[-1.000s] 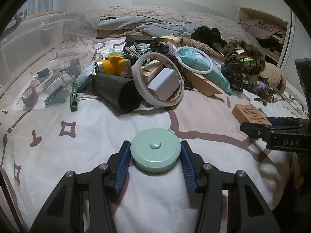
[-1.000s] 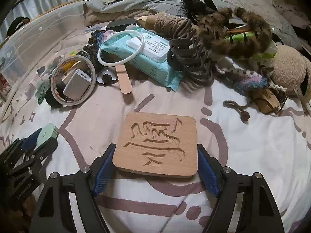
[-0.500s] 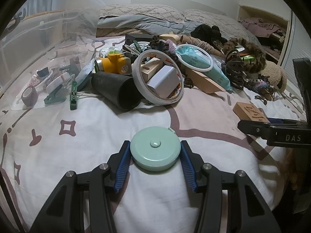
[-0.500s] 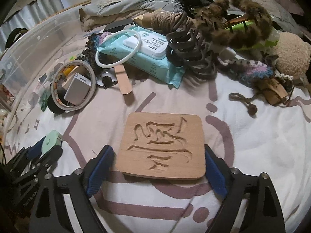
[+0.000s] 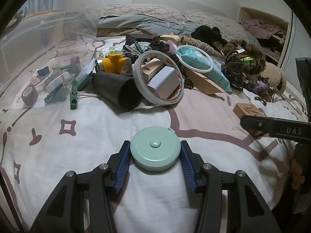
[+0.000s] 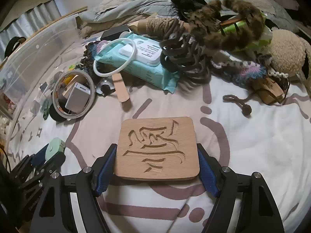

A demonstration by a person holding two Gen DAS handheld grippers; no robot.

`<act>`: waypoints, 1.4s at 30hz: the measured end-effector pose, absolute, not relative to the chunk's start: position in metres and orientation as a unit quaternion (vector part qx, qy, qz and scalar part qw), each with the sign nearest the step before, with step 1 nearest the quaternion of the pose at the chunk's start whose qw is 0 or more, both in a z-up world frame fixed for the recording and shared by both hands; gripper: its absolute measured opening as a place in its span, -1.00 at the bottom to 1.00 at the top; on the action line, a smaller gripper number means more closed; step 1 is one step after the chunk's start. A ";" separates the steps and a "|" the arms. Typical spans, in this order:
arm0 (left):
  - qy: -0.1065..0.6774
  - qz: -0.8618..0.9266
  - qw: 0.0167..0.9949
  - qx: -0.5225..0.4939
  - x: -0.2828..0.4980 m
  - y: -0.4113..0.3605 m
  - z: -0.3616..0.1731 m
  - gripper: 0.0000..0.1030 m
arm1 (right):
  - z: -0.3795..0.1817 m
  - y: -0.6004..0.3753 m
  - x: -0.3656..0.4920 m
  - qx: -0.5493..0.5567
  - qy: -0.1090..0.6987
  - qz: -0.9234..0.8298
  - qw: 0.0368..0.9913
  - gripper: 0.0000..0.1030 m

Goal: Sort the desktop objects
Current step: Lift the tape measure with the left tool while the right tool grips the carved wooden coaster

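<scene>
The left fingers (image 5: 124, 165) press on both sides of the tape measure (image 5: 155, 151), a round mint-green disc with a button in its middle, so the left gripper (image 5: 155, 155) is grasping it. It sits low in the centre of the left view, on the white bed cover (image 5: 97, 136) with mauve lines. In the right view the same gripper shows at the lower left with the disc between its blue pads.

The right fingers (image 6: 106, 165) stand at the two side edges of the wooden board (image 6: 157, 148), a flat rounded square with a carved character. The right gripper (image 6: 157, 167) has just been closing its jaws, with the board between them. The pads now lie against the edges, so I read it as clenched on the board, which lies at the lower centre of that view on the cover.

Above the tape measure in the left view lies a black tube (image 5: 116, 90), and just right of it a tape roll (image 5: 158, 77) leans over a white box (image 5: 164, 81). Further right, a white ring (image 5: 195, 61) rests on a pack of wipes (image 5: 217, 73). At the left of the frame stands a clear bin (image 5: 38, 38), and a green clip (image 5: 73, 95) lies beside it.
</scene>
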State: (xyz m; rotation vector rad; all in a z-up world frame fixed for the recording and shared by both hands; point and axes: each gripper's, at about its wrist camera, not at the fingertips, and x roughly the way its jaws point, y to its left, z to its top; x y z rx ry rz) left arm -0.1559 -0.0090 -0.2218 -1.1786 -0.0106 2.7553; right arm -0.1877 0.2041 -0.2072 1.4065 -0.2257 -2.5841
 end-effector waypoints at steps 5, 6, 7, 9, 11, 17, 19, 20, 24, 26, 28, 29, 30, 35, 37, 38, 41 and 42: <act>-0.013 0.917 0.076 -0.392 -0.155 -0.011 -0.220 -0.03 | -0.204 0.199 -0.185 0.471 -0.082 -0.870 0.115 0.50; -0.016 0.916 0.078 -0.392 -0.155 -0.012 -0.220 -0.03 | -0.203 0.199 -0.185 0.471 -0.084 -0.870 0.118 0.50; -0.018 0.916 0.079 -0.392 -0.154 -0.013 -0.219 -0.03 | -0.202 0.199 -0.184 0.471 -0.086 -0.870 0.121 0.50; -0.024 0.916 0.082 -0.391 -0.153 -0.014 -0.217 -0.03 | -0.200 0.199 -0.181 0.470 -0.093 -0.869 0.127 0.50; -0.027 0.916 0.084 -0.391 -0.152 -0.015 -0.216 -0.03 | -0.199 0.199 -0.180 0.469 -0.099 -0.868 0.131 0.50; -0.035 0.916 0.093 -0.389 -0.149 -0.016 -0.211 -0.03 | -0.195 0.197 -0.174 0.468 -0.110 -0.865 0.147 0.50; -0.037 0.916 0.097 -0.387 -0.146 -0.017 -0.209 -0.03 | -0.194 0.196 -0.172 0.468 -0.114 -0.863 0.154 0.50; -0.037 0.917 0.098 -0.386 -0.146 -0.017 -0.208 -0.03 | -0.194 0.195 -0.171 0.468 -0.116 -0.862 0.158 0.50; -0.040 0.916 0.104 -0.384 -0.142 -0.018 -0.203 -0.03 | -0.191 0.192 -0.166 0.470 -0.130 -0.855 0.180 0.50; -0.042 0.917 0.106 -0.383 -0.140 -0.019 -0.200 -0.03 | -0.190 0.190 -0.163 0.470 -0.138 -0.851 0.190 0.50; -0.044 0.917 0.107 -0.382 -0.138 -0.020 -0.198 -0.03 | -0.188 0.188 -0.160 0.469 -0.144 -0.848 0.199 0.50; -0.047 0.917 0.108 -0.382 -0.137 -0.022 -0.196 -0.03 | -0.186 0.187 -0.159 0.468 -0.147 -0.848 0.202 0.50; -0.050 0.917 0.110 -0.380 -0.136 -0.023 -0.193 -0.03 | -0.184 0.187 -0.158 0.466 -0.149 -0.848 0.205 0.50; -0.047 0.921 0.106 -0.373 -0.136 -0.025 -0.180 -0.03 | -0.174 0.187 -0.153 0.452 -0.154 -0.853 0.213 0.50; -0.051 0.922 0.108 -0.369 -0.136 -0.029 -0.174 -0.03 | -0.172 0.188 -0.152 0.450 -0.156 -0.853 0.213 0.50; -0.052 0.922 0.107 -0.368 -0.136 -0.030 -0.172 -0.03 | -0.170 0.189 -0.152 0.449 -0.158 -0.853 0.213 0.50; -0.052 0.924 0.105 -0.364 -0.137 -0.035 -0.165 -0.03 | -0.164 0.192 -0.152 0.442 -0.163 -0.855 0.214 0.50; -0.052 0.924 0.103 -0.364 -0.137 -0.037 -0.163 -0.03 | -0.161 0.193 -0.151 0.439 -0.165 -0.857 0.214 0.50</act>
